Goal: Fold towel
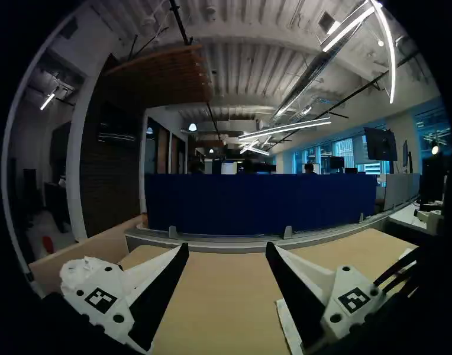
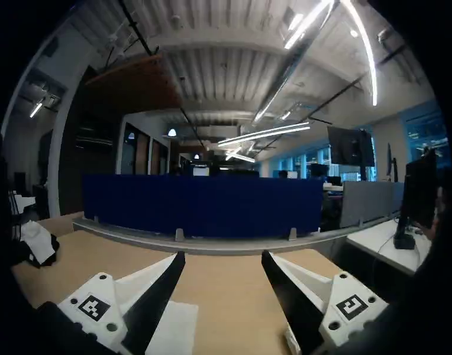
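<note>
A white towel lies flat on the light wooden table (image 2: 226, 284). In the right gripper view a corner of the towel (image 2: 176, 325) shows low between the fingers, under the left finger. In the left gripper view a strip of the towel (image 1: 284, 322) shows beside the right finger. My left gripper (image 1: 226, 245) is open above the table with nothing between its fingers. My right gripper (image 2: 223, 254) is open too, holding nothing. Both point level, toward the far edge of the table.
A blue partition (image 1: 255, 204) runs along the back of the table on a grey rail. A white and black bundle (image 2: 38, 244) rests at the table's left. A white crumpled lump (image 1: 78, 269) sits behind my left finger. A desk with a monitor (image 2: 415, 195) stands to the right.
</note>
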Available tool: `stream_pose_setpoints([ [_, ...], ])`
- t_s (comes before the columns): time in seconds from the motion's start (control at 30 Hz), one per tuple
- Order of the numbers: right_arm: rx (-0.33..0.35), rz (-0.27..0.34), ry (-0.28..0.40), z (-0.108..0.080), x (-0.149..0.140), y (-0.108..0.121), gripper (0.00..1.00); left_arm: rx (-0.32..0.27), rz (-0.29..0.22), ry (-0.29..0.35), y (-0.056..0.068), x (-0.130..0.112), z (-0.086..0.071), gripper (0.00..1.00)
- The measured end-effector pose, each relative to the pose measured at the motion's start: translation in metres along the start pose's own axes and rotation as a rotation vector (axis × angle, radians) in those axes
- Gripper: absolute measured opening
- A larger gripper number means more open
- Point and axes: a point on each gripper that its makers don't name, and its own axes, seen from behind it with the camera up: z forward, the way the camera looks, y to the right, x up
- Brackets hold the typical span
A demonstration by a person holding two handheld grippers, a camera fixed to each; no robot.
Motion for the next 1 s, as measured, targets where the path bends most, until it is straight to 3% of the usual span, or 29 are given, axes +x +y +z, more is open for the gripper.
stream_pose_setpoints([
  [0.2,-0.011,0.001,0.003,0.001,0.023,0.004,1.0,-0.008,-0.006,-0.006,0.005,0.029,-0.002,0.97],
  [0.5,0.012,-0.021,-0.014,0.009,0.034,0.0,1.0,-0.015,0.003,-0.034,0.008,0.035,0.0,0.97],
  [0.77,0.11,-0.09,-0.073,0.012,0.034,-0.021,1.0,-0.088,0.034,-0.088,0.017,0.031,0.004,0.97],
  [1.0,0.222,-0.15,-0.184,0.009,0.016,-0.036,1.0,-0.193,0.074,-0.156,0.033,0.019,0.008,0.97],
])
